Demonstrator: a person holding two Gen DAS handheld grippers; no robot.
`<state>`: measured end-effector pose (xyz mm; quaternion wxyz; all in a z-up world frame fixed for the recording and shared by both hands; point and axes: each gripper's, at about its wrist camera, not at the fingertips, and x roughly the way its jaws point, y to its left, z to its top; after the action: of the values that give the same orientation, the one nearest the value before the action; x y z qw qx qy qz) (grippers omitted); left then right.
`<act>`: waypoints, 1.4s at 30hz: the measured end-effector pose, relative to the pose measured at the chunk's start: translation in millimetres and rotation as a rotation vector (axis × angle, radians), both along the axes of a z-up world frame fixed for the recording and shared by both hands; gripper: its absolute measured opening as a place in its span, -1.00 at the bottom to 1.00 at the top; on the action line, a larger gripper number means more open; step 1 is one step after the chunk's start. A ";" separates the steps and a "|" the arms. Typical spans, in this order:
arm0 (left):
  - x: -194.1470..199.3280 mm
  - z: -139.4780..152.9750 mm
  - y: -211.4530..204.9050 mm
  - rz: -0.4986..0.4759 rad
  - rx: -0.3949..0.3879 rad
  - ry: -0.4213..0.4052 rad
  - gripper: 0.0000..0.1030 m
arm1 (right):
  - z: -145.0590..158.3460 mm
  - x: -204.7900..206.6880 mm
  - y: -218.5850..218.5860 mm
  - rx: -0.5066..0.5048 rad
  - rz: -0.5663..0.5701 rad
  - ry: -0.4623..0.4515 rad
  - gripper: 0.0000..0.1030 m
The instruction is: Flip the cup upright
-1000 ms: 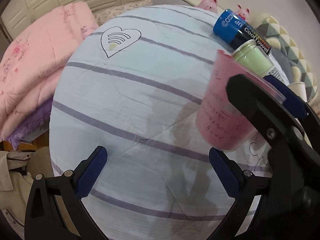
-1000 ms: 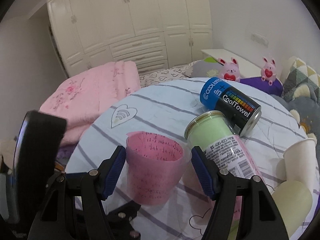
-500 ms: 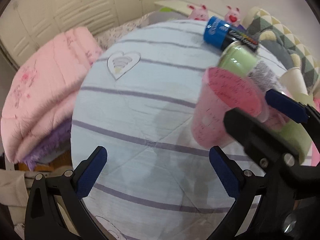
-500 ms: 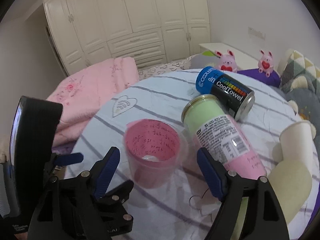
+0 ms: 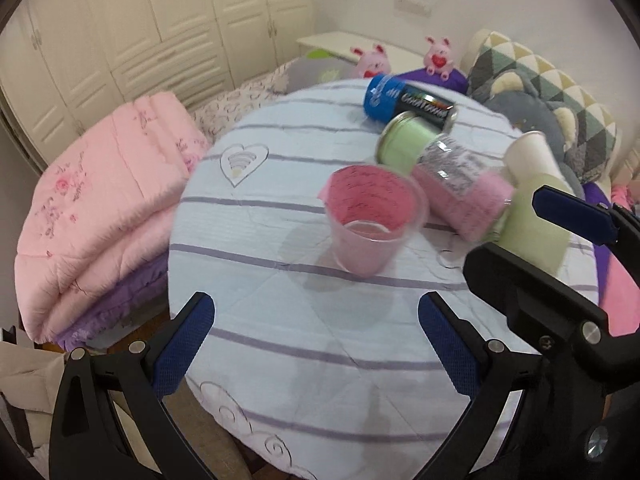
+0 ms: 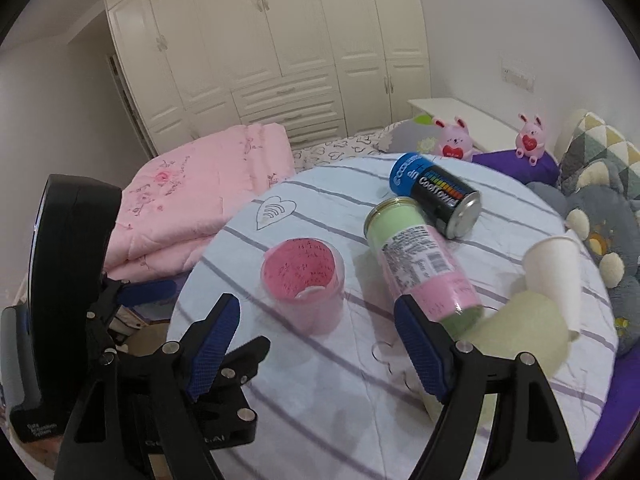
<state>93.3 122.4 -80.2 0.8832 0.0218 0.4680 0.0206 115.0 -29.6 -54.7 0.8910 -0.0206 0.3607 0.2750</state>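
Pink measuring cup (image 5: 374, 224) stands upright, mouth up, on the round table (image 5: 304, 352) with the striped pale-blue cloth, free of both tools; handwritten marks show on its inner wall. In the right wrist view the cup (image 6: 304, 284) sits at about 11 o'clock from the right gripper (image 6: 316, 356), just beyond its blue-padded fingertips, whose jaws are spread wide with nothing between them. Left gripper (image 5: 316, 344) likewise gapes wide and holds nothing, the cup at roughly 1 o'clock from it and well apart. At 2 o'clock from the cup lies a green-and-pink labelled canister (image 6: 420, 264) on its side, and past that, touching it, a blue-and-black CoolTowel can (image 6: 434, 196), also lying down. At 3 o'clock, near the table edge, a white paper cup (image 6: 556, 276) lies tilted against a pale green cup (image 6: 524, 332). A folded pink quilt (image 6: 200, 196) rests at 10 o'clock off the table, and two pink plush rabbits (image 6: 454, 144) sit at the far side.
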 end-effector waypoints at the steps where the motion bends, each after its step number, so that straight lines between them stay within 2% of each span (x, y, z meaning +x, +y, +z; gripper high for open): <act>1: -3.6 3.1 -2.1 -0.004 -0.001 -0.011 1.00 | 3.4 -5.1 -3.8 -0.002 0.001 -0.010 0.57; 8: -34.2 27.6 -31.4 -0.058 -0.002 -0.116 1.00 | 22.1 -34.2 -34.8 -0.011 -0.028 -0.057 0.58; 20: -67.8 65.6 -90.3 -0.118 0.069 -0.263 1.00 | 57.3 -84.2 -96.4 -0.026 -0.155 -0.277 0.59; 25: -80.1 79.6 -104.5 -0.124 0.047 -0.333 1.00 | 67.0 -95.7 -117.3 0.003 -0.179 -0.318 0.59; 29: -82.6 83.2 -111.3 -0.103 0.053 -0.337 1.00 | 72.0 -103.1 -134.3 0.006 -0.208 -0.347 0.59; 34: -81.8 83.9 -115.4 -0.061 0.045 -0.333 1.00 | 77.6 -113.0 -152.7 -0.041 -0.300 -0.431 0.59; 36: -83.8 85.0 -118.0 -0.056 0.041 -0.338 1.00 | 76.8 -111.3 -158.7 -0.061 -0.326 -0.431 0.59; 42: -90.1 90.1 -126.7 -0.065 0.023 -0.361 1.00 | 63.5 -99.0 -168.1 -0.060 -0.317 -0.348 0.60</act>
<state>3.3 -4.3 9.9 0.9527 0.0431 0.3008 0.0008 16.0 -197.7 8.8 0.9708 -0.0376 0.2084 0.1131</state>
